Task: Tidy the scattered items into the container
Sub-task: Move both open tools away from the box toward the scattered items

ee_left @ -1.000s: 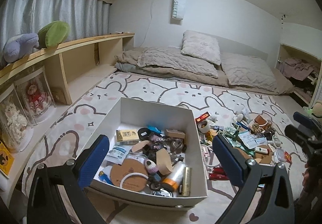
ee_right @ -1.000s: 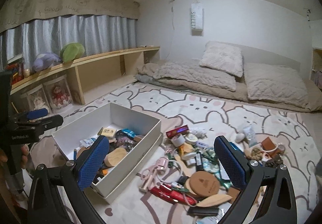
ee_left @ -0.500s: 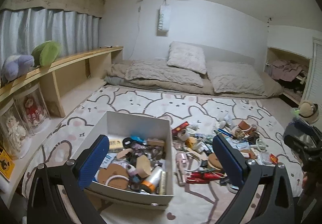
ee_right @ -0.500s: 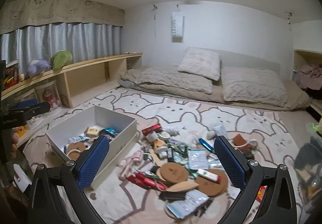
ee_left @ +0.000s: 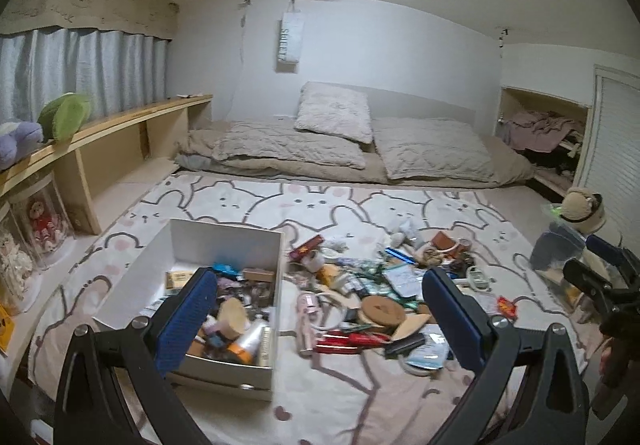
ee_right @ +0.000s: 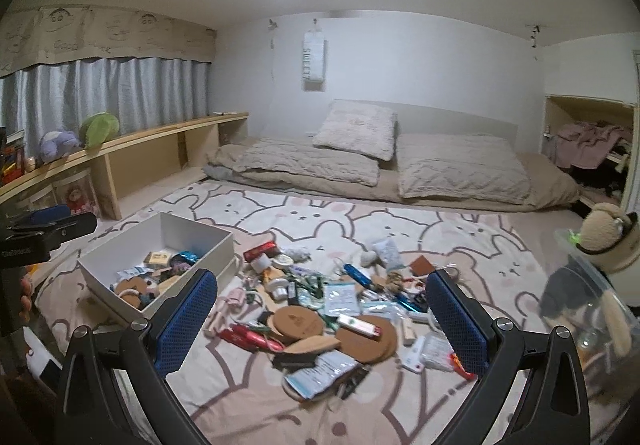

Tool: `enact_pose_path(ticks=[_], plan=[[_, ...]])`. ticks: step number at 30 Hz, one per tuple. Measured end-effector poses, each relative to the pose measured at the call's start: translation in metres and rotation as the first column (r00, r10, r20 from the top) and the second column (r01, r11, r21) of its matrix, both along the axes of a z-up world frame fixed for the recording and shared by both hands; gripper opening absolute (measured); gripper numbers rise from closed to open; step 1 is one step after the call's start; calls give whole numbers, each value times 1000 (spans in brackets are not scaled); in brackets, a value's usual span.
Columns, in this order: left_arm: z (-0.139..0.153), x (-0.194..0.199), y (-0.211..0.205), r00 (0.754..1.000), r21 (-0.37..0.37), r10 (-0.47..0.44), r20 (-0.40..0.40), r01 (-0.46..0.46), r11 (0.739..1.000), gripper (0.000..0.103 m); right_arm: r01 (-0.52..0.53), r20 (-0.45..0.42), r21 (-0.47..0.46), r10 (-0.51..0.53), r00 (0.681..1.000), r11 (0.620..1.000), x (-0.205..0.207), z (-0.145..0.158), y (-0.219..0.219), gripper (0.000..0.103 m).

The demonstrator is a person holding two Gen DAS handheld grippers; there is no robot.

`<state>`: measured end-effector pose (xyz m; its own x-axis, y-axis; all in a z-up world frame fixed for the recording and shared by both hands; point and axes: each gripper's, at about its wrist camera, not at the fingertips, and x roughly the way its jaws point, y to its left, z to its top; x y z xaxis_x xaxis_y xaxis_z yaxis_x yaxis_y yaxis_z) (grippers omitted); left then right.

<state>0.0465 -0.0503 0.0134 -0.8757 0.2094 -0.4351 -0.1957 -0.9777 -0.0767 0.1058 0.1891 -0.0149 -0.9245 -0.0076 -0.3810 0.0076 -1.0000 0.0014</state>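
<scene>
In the left wrist view we find the left gripper (ee_left: 320, 319) held above the floor with its blue-padded jaws spread wide and nothing between them. The white box (ee_left: 224, 235), the container, sits on the bunny-print rug (ee_left: 320, 205) at about 9 o'clock from the gripper's midpoint; it already holds a jumble of small items, and the left blue pad (ee_left: 186, 325) overlaps its near right corner in the picture. The scattered pile (ee_left: 372, 285) lies on the rug just beside the box's right wall, between 12 and 2 o'clock from the gripper; we note a round cork coaster (ee_left: 382, 309) and red tubes (ee_left: 348, 339) near its front edge. The right gripper (ee_left: 600, 277) shows at 3 o'clock, at the frame edge. In the right wrist view the right gripper (ee_right: 320, 319) is likewise wide apart and empty, raised over the pile (ee_right: 332, 297), which spreads from 11 to 1 o'clock ahead of it. The box (ee_right: 180, 229) stands at 10 o'clock, at the pile's left edge. A cork disc (ee_right: 298, 323) and a wooden leaf-shaped piece (ee_right: 312, 345) lie closest to the fingers. The left gripper (ee_right: 48, 225) appears at 9 o'clock. A mattress with pillows (ee_right: 356, 133) lies at 12 o'clock against the far wall.
</scene>
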Motion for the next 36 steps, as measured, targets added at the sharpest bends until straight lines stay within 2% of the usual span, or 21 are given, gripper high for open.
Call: enact_pose_path(ticks=[7,12,16,19,23,28,36], plan=[[-5,11,41,998,-14,-64,23,64,998,103,50,-6,-12,-50,999,999,19,12,16,103],[-6,15,65,994,-30,-102,32,103,994,103,86,25,-31,-86,996,996,22,13,30,103],[-4,16,78,990,-14,-133,49,134,991,103,127,71,-59,-123,990,990,20,11,47,103],[-2,15,88,987,0,-149,60,149,989,103,175,137,-59,-165,977,983,13,5,60,103],[-5,10,99,974,48,-195,119,190,981,103,228,184,-84,-209,960,970,10,0,79,103],[-12,10,113,978,-3,-176,114,177,984,103,262,205,-79,-241,949,962,7,-8,93,103],[-22,9,104,987,48,-130,96,126,991,103,256,243,-81,-230,942,963,-10,-25,114,103]])
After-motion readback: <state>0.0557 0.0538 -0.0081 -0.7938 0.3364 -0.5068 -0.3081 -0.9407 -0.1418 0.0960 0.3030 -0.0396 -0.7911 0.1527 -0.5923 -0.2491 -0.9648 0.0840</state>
